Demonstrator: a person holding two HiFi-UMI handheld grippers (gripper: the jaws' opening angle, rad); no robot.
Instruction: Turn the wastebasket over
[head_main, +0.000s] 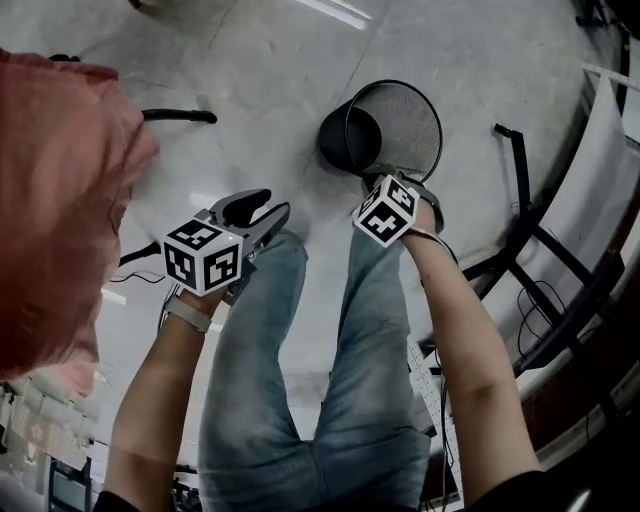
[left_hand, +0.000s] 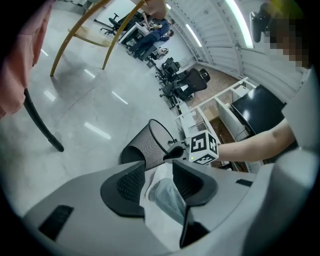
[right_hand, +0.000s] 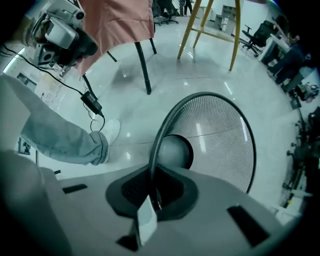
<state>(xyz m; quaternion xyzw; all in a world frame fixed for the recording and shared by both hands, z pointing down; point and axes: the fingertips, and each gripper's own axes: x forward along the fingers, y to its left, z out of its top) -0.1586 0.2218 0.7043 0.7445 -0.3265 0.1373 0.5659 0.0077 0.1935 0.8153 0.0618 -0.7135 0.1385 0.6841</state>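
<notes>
- The wastebasket (head_main: 400, 128), black wire mesh, lies tipped on its side on the pale glossy floor (head_main: 260, 70), out in the open and away from any edge of it; its solid dark base points to the left of the head view and its open mouth to the right
- The right gripper (head_main: 380, 176) points down at the near part of the round rim; in the right gripper view its jaws are clenched on that thin rim wire, which runs up out of the pads (right_hand: 159, 186) and curves round the mesh wall
- The left gripper (head_main: 264, 210) hangs over the person's left knee, well apart from the wastebasket; its jaws stand apart with nothing gripped, only a jeans leg (left_hand: 167, 197) and floor showing through the gap
- The person stands just short of the wastebasket in blue jeans; one white shoe (right_hand: 111, 131) rests on the floor beside a black cable (right_hand: 92, 104)
- A pink cloth (head_main: 60, 200) fills the left of the head view; a black leg (right_hand: 142, 67) stands under it
- Pale wooden legs (right_hand: 212, 27) stand farther off on the floor
</notes>
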